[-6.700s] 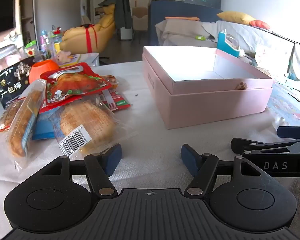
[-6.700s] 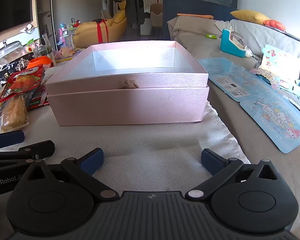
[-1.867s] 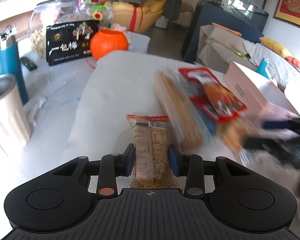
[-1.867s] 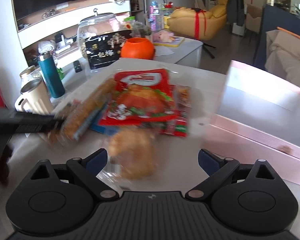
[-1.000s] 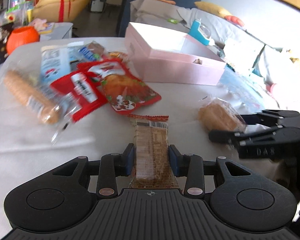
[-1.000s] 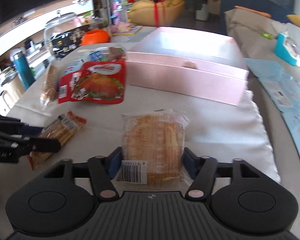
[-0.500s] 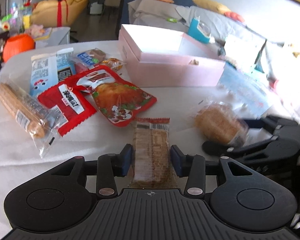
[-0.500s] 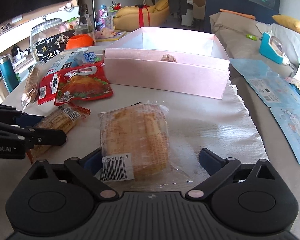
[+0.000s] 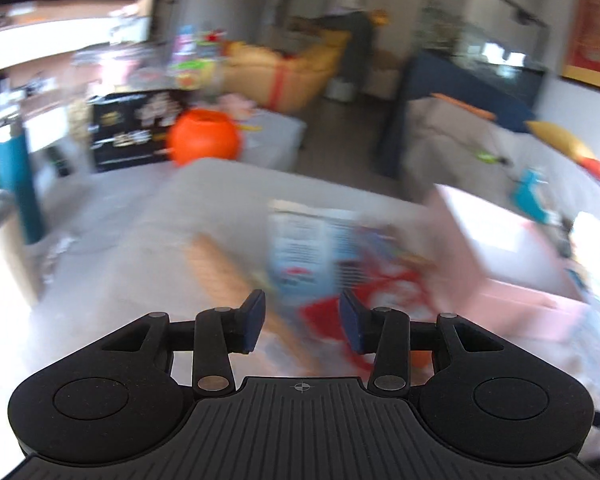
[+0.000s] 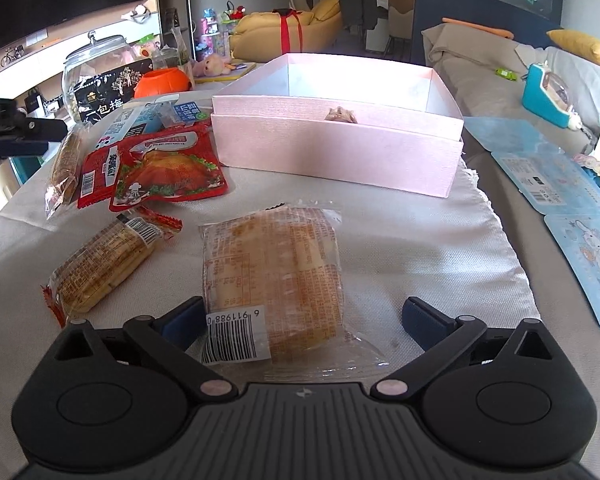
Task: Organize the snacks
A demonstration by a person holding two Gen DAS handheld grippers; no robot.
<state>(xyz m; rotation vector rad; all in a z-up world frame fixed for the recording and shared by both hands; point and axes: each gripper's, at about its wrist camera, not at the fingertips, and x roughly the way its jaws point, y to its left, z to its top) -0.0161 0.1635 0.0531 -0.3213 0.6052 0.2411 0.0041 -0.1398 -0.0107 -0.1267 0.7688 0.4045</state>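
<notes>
While both tools gape, bread packet (image 10: 274, 280) flat between right tool (image 10: 300, 318) fingers, left tool (image 9: 302, 322) empty.

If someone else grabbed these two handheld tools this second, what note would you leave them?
Left gripper: open, holding nothing, over the snack pile; its view is blurred.
Right gripper: open, with the bread packet lying on the cloth between its fingers, not clamped.
The wafer bar lies loose on the cloth, left of the bread.
The red chicken pouch, the red sachet, the long biscuit pack and the blue packet sit left of the pink box.
Done: nothing is in the box that I can see.
Left: probably load every snack into it.
</notes>
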